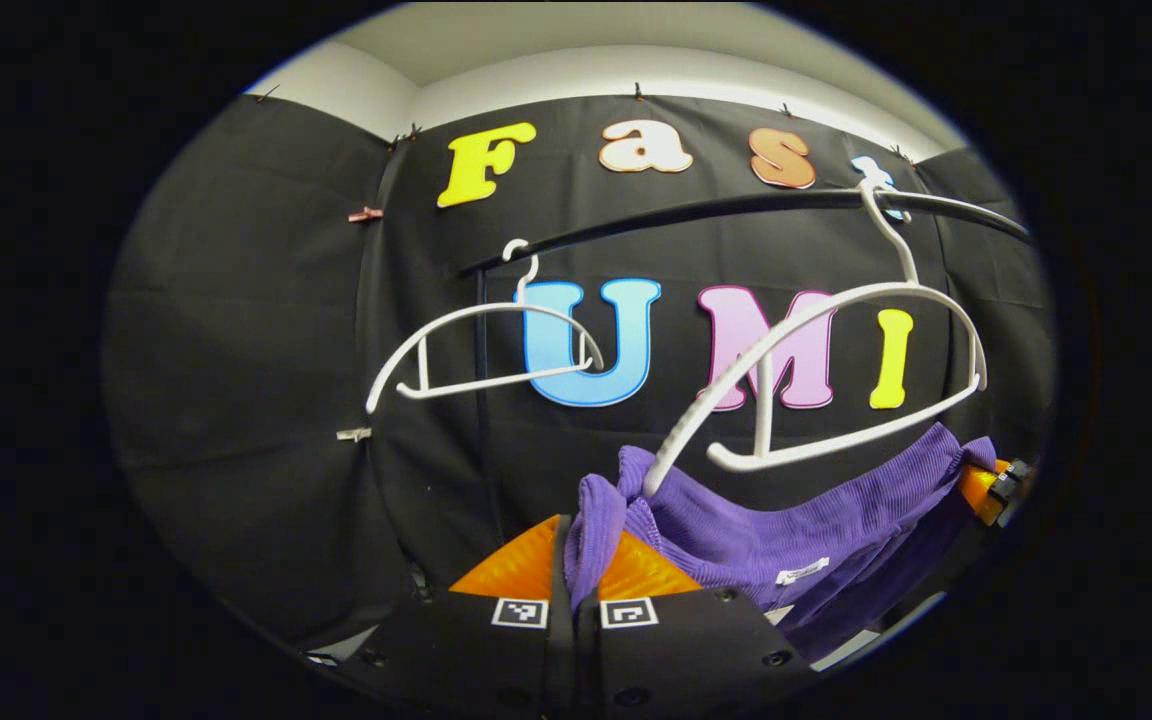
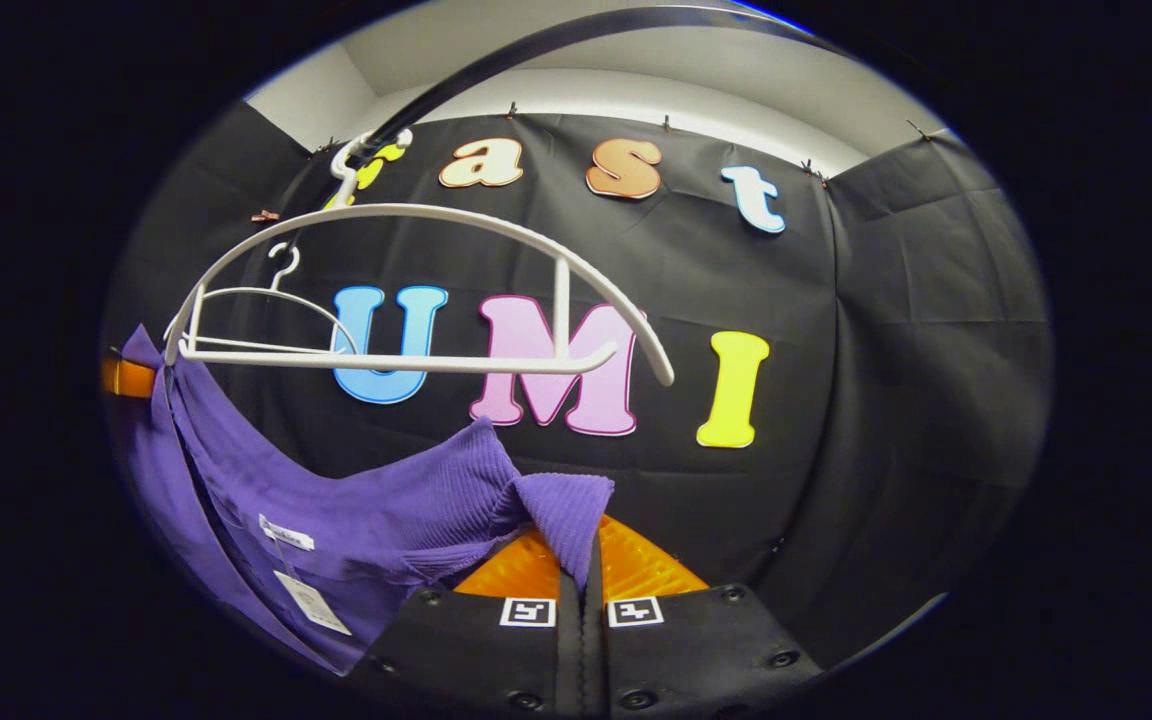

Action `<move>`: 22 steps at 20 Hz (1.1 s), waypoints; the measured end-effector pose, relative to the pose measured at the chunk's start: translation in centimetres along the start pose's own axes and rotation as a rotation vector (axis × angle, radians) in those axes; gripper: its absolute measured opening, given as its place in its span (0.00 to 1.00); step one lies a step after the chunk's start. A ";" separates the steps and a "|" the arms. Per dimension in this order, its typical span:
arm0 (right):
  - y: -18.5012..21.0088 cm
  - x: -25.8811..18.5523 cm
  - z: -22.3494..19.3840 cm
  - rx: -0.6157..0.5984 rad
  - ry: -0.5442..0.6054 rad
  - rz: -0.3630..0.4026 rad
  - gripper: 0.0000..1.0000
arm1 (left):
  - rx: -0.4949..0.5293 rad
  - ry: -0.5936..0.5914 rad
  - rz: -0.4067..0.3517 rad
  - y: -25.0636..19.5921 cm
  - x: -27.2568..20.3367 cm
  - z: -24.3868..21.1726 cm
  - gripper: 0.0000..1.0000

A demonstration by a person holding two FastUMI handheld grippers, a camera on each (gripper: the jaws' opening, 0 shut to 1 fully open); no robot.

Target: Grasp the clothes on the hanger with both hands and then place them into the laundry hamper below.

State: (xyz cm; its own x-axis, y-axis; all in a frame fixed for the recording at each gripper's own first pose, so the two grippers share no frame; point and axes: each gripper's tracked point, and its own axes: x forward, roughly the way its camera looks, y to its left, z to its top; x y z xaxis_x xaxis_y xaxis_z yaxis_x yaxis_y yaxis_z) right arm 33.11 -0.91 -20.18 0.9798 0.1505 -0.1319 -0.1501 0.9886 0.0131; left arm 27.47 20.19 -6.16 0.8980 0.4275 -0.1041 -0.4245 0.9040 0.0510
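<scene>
Both jaws are clamped on the purple top (image 1: 786,540): the left gripper (image 1: 574,560) at bottom centre of its view, the right gripper (image 2: 584,560) likewise. The top sags below a white hanger (image 2: 416,290) on the rail (image 1: 736,205).

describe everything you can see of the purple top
The purple top looks like ribbed knit fabric, with white tags near its lower part. It is off the white hanger and sags below it, stretched between the two grippers. The left gripper is shut on one bunched corner and the right gripper on the other. In both views the fabric hangs slack, clear of the hanger's bar.
</scene>
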 end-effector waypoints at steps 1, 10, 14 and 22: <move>0.6 -0.7 -0.2 -0.004 0.008 0.010 0.04 | -0.003 0.009 -0.003 0.1 -0.5 -0.8 0.05; 7.3 -6.5 0.8 0.062 0.076 0.169 0.04 | -0.041 0.057 -0.212 -6.7 -5.4 -3.6 0.05; 9.8 -8.3 3.7 0.101 0.067 0.224 0.04 | -0.056 0.033 -0.328 -10.8 -7.5 -1.4 0.05; 11.3 -9.0 -3.2 0.101 0.214 0.283 0.04 | -0.139 0.148 -0.391 -13.5 -7.6 -7.7 0.05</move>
State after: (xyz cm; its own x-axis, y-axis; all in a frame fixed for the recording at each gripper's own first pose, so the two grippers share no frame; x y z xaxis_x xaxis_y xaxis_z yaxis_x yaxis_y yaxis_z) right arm 22.21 8.92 -21.99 0.8500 0.4234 -0.3133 -0.3866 0.9055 0.1748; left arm 25.51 4.79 -13.66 0.9722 0.0392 -0.2310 -0.0764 0.9851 -0.1542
